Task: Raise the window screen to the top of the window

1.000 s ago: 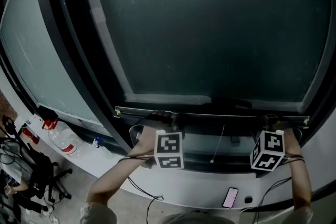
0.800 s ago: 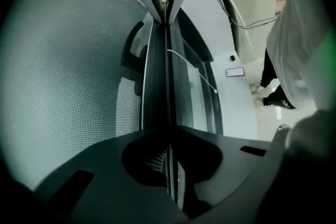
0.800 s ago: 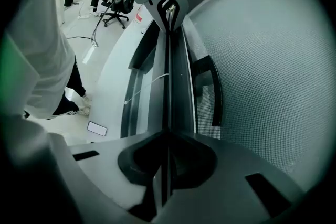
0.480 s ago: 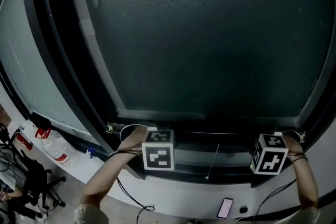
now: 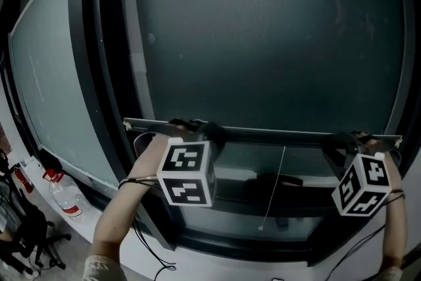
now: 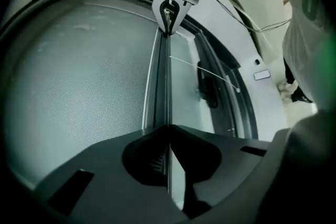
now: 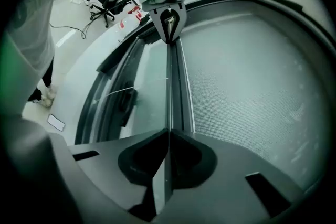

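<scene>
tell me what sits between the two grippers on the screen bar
Only bare bar, with a thin cord hanging below its middle, in the head view.

Dark greys and blacks, broken by white marker cubes

The window screen (image 5: 263, 43) is a fine grey-green mesh; its bottom bar (image 5: 276, 135) is black with a pale silvery edge, and the window frame (image 5: 105, 76) is black. The left gripper (image 5: 197, 127) and right gripper (image 5: 343, 140) carry white cubes (image 5: 186, 173) printed with black squares; their fingers (image 7: 236, 165) are matte dark grey. A clear bottle (image 5: 62, 197) has a red cap.
</scene>
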`<state>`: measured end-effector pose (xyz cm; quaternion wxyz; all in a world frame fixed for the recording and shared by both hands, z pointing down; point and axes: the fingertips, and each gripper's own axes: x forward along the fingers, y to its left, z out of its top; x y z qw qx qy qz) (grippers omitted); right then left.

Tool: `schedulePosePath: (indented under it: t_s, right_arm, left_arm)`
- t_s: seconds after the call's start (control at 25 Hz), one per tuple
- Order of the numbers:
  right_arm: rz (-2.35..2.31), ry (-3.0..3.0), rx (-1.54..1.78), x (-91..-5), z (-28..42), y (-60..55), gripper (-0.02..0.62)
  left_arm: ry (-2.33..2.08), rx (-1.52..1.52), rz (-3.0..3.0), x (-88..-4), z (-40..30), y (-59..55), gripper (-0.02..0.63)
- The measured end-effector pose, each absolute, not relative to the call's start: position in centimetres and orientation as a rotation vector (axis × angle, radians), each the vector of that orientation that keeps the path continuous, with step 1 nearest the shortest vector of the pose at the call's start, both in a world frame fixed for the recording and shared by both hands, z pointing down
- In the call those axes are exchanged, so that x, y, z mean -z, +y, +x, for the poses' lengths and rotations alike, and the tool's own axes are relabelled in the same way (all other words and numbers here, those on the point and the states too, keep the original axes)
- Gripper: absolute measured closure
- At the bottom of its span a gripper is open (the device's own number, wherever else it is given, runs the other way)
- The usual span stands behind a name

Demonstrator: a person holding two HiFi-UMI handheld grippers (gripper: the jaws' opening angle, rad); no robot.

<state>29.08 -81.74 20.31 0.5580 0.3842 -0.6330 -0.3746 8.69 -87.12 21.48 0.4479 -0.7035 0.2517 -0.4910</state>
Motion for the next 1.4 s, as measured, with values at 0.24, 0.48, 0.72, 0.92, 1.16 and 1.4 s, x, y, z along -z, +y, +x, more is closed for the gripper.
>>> schedulePosePath:
  t_s: [0.24,0.48,0.72,0.92,1.16,1.4]
  right_arm:
    - [1.140,-1.270,1.290,-1.6,29.1,-82.9,0.575]
    - [1.280,-1.134,1.393,12.4,28.7,-83.5,0.575]
    - [1.413,-1.015,1.426,23.1,28.5,-83.0,0.575]
    - [1.503,-0.958,1.449,28.5,28.7,-83.3,0.575]
    - [1.602,-0.937,1.517,30.5,28.6,-83.5,0.572]
    - [1.848,-1.434,1.667,28.6,28.6,-80.4,0.559]
  left_arm:
    - [0.822,0.907,-1.523,-2.4,8.7,-88.2,0.589]
    - [0.942,0.735,-1.379,11.8,8.5,-88.9,0.589]
    - [1.078,0.607,-1.276,22.5,8.2,-88.6,0.589]
    - [1.144,0.537,-1.238,27.9,8.4,-88.9,0.588]
    - [1.135,0.371,-1.346,29.9,8.4,-88.5,0.580]
    - [1.148,-0.201,-1.653,28.3,7.2,-85.4,0.554]
